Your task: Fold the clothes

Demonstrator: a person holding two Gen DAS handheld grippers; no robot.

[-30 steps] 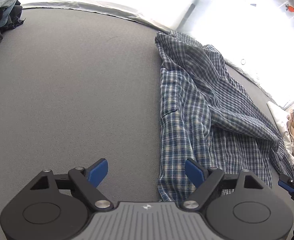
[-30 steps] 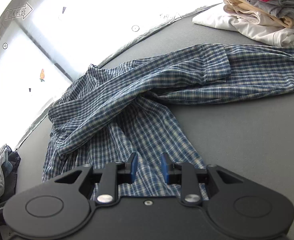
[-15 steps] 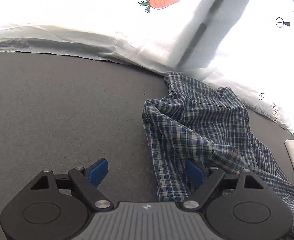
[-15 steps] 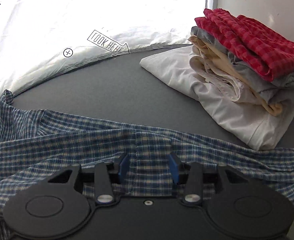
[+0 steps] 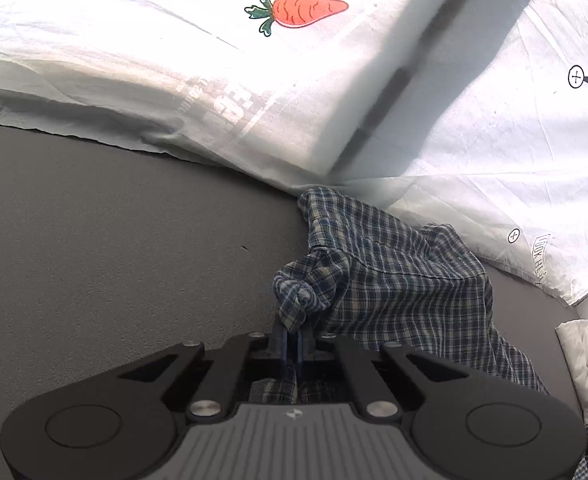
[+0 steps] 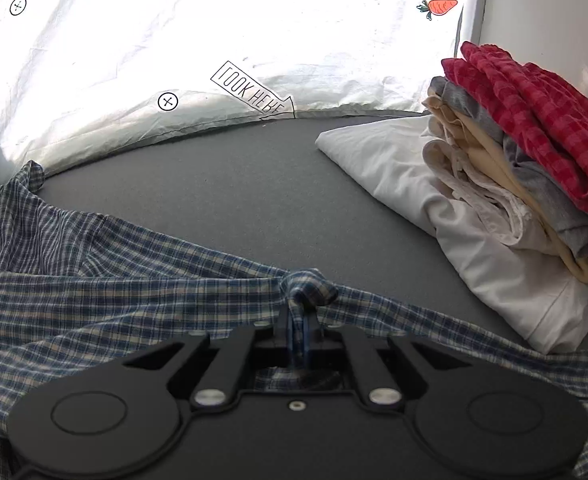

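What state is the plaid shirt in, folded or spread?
Not folded: the plaid shirt lies rumpled across the table, with both grippers pinching bunched fabric.

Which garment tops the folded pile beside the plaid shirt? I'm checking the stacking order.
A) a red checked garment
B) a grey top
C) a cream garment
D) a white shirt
A: in the right wrist view the red checked garment lies on top of the folded pile, with grey, cream and white layers beneath it, while the blue plaid shirt lies spread on the table beside it.
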